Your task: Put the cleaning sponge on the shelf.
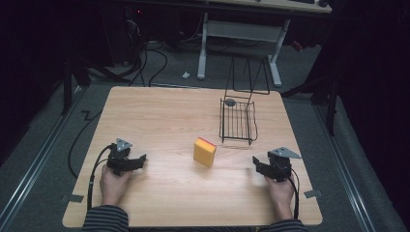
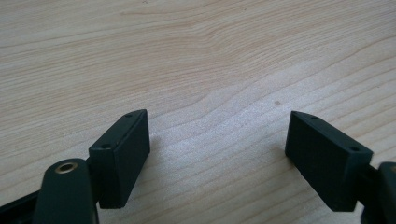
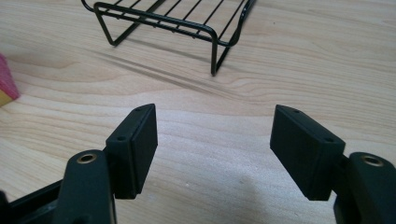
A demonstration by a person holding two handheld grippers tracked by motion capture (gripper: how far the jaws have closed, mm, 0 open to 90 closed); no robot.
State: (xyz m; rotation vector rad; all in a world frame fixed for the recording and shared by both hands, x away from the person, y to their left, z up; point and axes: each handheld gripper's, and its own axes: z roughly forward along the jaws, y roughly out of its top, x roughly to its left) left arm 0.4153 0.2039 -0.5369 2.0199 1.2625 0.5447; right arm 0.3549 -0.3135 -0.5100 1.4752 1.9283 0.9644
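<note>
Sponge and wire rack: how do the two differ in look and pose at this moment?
The sponge is a solid yellow block with a pink-red top; the rack is open black wire. The sponge is the smaller and sits near the table's middle; the rack is longer and sits farther back, toward the right. The rack stands on thin wire legs; the sponge rests straight on the wood. Both are on the table, untouched.

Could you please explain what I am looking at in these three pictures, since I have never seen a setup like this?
A person sits at a wooden table, holding a two-jaw tool in each hand: the left gripper and the right gripper. The high view looks down from above. The other two pictures come from cameras riding on each gripper, looking along its black jaws. On the table stand a yellow sponge with a pink top and a black wire rack. Both sets of jaws are open and hold nothing.
</note>
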